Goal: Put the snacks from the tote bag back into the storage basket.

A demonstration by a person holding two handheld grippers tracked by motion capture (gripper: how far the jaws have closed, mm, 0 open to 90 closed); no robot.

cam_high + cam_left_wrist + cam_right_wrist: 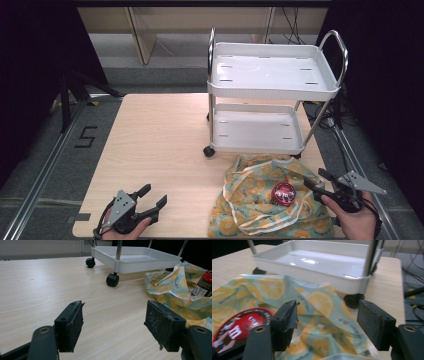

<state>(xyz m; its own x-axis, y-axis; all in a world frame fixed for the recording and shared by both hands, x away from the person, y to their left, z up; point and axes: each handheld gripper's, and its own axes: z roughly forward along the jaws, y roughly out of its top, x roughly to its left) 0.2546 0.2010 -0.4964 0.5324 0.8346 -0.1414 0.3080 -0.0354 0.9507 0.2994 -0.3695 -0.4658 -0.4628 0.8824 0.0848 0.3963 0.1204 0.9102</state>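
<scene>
Plainly the work is at its opening step: the right gripper [320, 184] hovers at the edge of the lemon-print bag [260, 200], its jaws spread wide and holding nothing, with the cloth lying under and ahead of them in the right gripper view. The red-lidded jar [283, 193] sits on the bag, just to the left of those jaws and a little nearer the person; in the right gripper view its printed lid [239, 327] shows beside the left jaw. The left gripper [153, 197] rests low over bare wood, well apart from the bag, jaws likewise wide and empty. My guess is that the jar is meant to be lifted, perhaps onto the white cart [272, 95] standing beyond both pairs of jaws, though that cannot be settled from here. The next move calls for the right jaws to swing left and drop so that they straddle the jar's body rather than the loose cloth or the white handles [250, 215], which could snag. The surface [160, 140] is pale wood-grain, otherwise bare ahead of the left jaws. Around it the room is dim: grey floor, a yellow-marked rail at the left, cables behind the cart.
</scene>
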